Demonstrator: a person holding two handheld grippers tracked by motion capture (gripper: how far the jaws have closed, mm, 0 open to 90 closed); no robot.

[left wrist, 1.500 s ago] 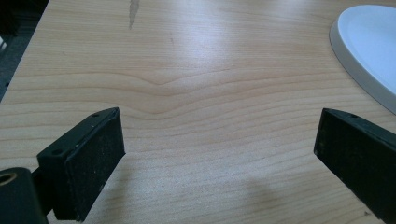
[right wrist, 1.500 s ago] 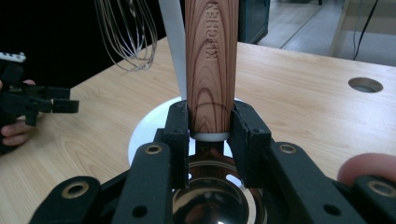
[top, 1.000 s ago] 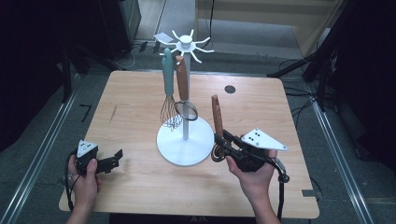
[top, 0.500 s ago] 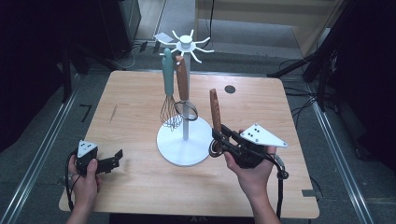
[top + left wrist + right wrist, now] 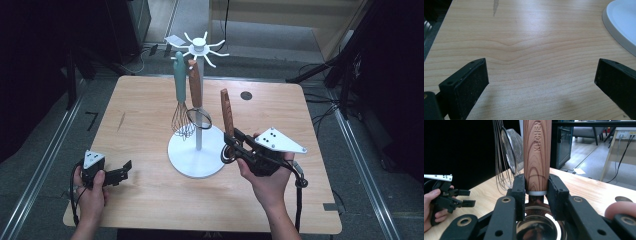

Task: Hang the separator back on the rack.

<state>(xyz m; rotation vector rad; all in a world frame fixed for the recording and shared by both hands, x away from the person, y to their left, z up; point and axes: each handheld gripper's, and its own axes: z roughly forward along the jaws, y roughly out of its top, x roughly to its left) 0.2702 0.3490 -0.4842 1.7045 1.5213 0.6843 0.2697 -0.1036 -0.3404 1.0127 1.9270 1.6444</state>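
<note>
My right gripper [image 5: 231,146] clamps the wood-handled utensil [image 5: 227,112] low on its upright handle, just right of the white rack [image 5: 199,107], whose hooks stand above and leftward. My left gripper [image 5: 121,171] rests wide open, empty, on the tabletop [image 5: 140,110].

This is a lab or test room set up for recording, not a kitchen. A plain light wooden table [image 5: 145,115] stands alone on a grey floor [image 5: 35,145], with metal rails [image 5: 47,155] running along both sides of it. Dark equipment racks [image 5: 125,25] and black stands [image 5: 350,65] ring the table, and loose cables [image 5: 320,110] trail across the floor. A handwritten mark [image 5: 91,120] sits on the floor beside the table. The right gripper view shows office chairs [image 5: 584,131] and a wall socket [image 5: 624,133] farther back.
</note>
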